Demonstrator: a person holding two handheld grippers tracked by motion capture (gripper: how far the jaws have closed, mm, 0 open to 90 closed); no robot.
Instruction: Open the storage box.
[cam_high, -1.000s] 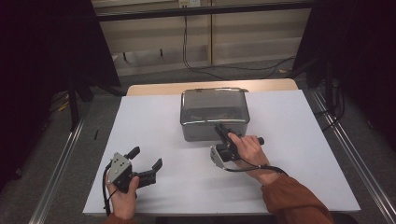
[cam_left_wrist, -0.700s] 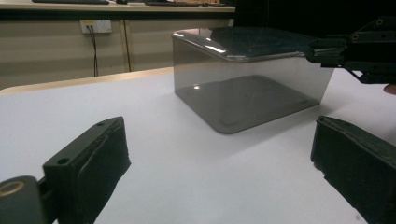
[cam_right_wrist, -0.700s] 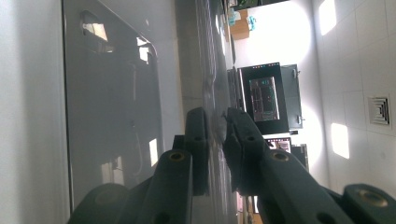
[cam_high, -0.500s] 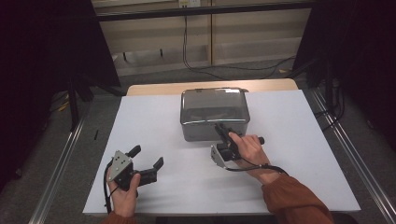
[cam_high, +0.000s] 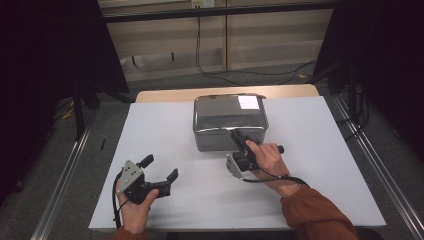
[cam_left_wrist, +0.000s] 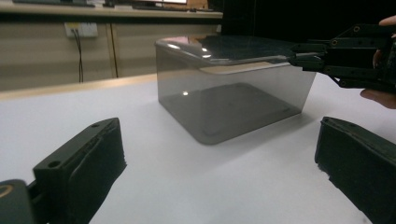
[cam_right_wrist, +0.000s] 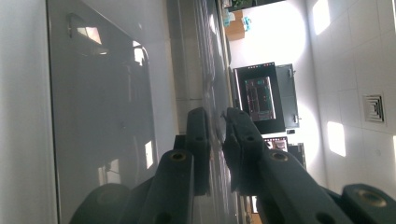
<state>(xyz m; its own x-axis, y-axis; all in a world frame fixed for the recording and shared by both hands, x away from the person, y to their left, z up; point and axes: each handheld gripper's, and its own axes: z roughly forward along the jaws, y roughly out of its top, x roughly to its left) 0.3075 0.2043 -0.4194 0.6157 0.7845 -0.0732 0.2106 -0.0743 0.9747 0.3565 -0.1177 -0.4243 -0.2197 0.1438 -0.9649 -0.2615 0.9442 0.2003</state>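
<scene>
Because the smoky plastic box (cam_high: 229, 121) looks light, stiff and slippery, its thin lid edge, pinched by the right gripper (cam_high: 237, 137), suits best; the left gripper (cam_high: 159, 169) stands wide, empty.

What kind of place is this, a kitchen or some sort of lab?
Most likely a lab or recording workspace: a white table bearing just a smoky plastic box, dark screens around it, and cables along the back wall.
</scene>
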